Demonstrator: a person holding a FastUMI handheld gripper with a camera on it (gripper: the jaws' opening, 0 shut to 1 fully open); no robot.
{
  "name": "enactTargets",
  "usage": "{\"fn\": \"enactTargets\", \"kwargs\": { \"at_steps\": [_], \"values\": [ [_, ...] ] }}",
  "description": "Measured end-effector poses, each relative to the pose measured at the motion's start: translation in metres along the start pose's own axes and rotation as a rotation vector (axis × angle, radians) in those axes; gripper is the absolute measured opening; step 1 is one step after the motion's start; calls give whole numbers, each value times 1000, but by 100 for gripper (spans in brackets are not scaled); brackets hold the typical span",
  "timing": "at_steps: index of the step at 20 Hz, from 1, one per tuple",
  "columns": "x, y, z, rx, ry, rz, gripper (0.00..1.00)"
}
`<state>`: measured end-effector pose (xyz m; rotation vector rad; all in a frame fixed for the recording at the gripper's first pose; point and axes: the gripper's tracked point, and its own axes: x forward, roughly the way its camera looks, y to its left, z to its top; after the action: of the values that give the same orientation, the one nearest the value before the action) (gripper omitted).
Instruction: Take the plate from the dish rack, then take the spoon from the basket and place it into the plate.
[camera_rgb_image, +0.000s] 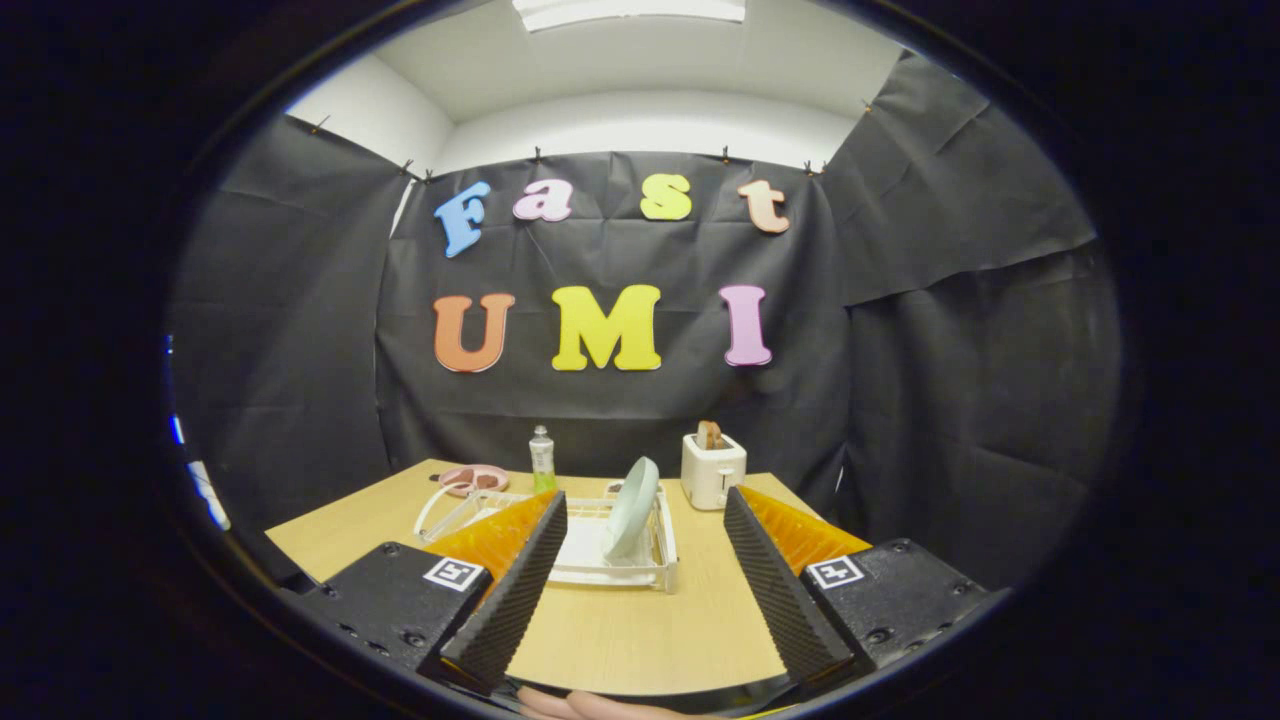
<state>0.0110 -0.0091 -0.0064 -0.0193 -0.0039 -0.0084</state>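
1. The plate (633, 506) is standing on its edge in the dish rack (600, 545), tilting a little, just ahead of your fingers and between their lines.
2. The dish rack is sitting on the wooden table (620, 630); its near edge is lying between the two fingertips, and the left finger is covering part of its left side.
3. I cannot make out the spoon; a white wire basket (445, 502) is showing beyond the left finger, beside the rack.
4. You are holding the gripper (645, 510) with its fingers spread wide apart, and nothing is sitting between them except the bare table close by.
5. Beyond the rack, to the left, a pink dish (474, 478) is lying on the table, and a bottle (542, 459) with green liquid is standing near it.
6. Beyond the right finger, a white toaster (712, 470) is standing with a slice of bread (710, 434) sticking out of it.
7. Part of your hand (590, 706) is showing below the fingers.
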Motion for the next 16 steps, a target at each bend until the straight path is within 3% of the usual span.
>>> {"fn": "enactTargets", "kwargs": {
  "at_steps": [7,12,16],
  "values": [
    [68,8,8,-29,77,7,100],
    [161,2,15,-130,174,-63,100],
    [232,4,10,-210,326,-99,98]
  ]
}}
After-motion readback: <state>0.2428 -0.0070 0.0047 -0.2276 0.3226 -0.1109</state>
